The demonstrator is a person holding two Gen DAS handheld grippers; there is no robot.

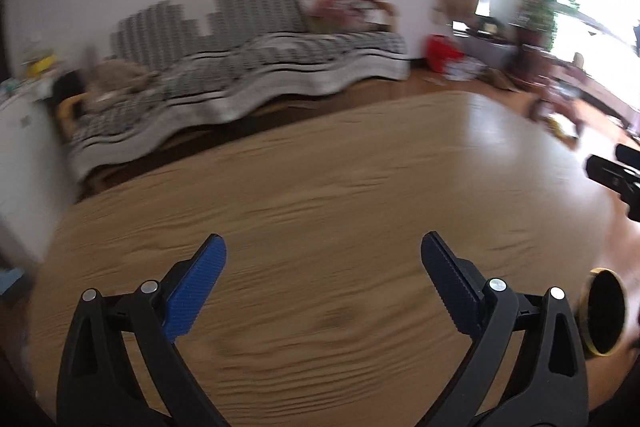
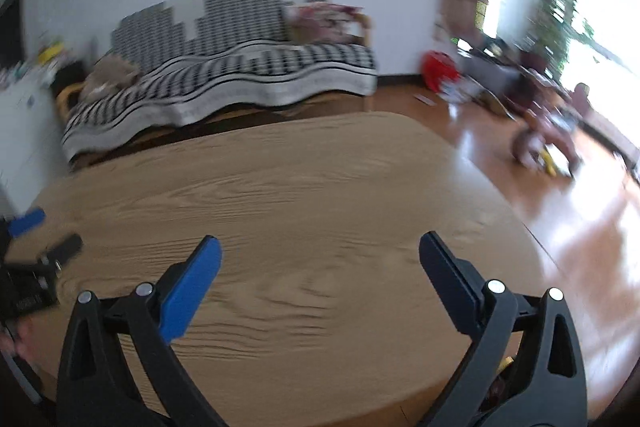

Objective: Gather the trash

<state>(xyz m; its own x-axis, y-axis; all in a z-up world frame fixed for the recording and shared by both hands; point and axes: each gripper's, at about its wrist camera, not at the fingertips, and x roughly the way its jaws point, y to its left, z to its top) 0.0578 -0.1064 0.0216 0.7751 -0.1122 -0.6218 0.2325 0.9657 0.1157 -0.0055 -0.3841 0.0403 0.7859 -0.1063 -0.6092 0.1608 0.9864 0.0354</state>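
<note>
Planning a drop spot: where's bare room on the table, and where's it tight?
The wooden table is bare from the open right gripper out to its far edge facing the sofa. Tighter at two spots: the open left gripper side, and the black gold-rimmed round object at the table's near right.

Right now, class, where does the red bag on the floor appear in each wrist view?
Left wrist: the red bag sits right of centre, upper half, on the floor past the sofa's right end.
Right wrist: the red bag holds much the same place.
Shared landmark: the black-and-white patterned sofa.
</note>
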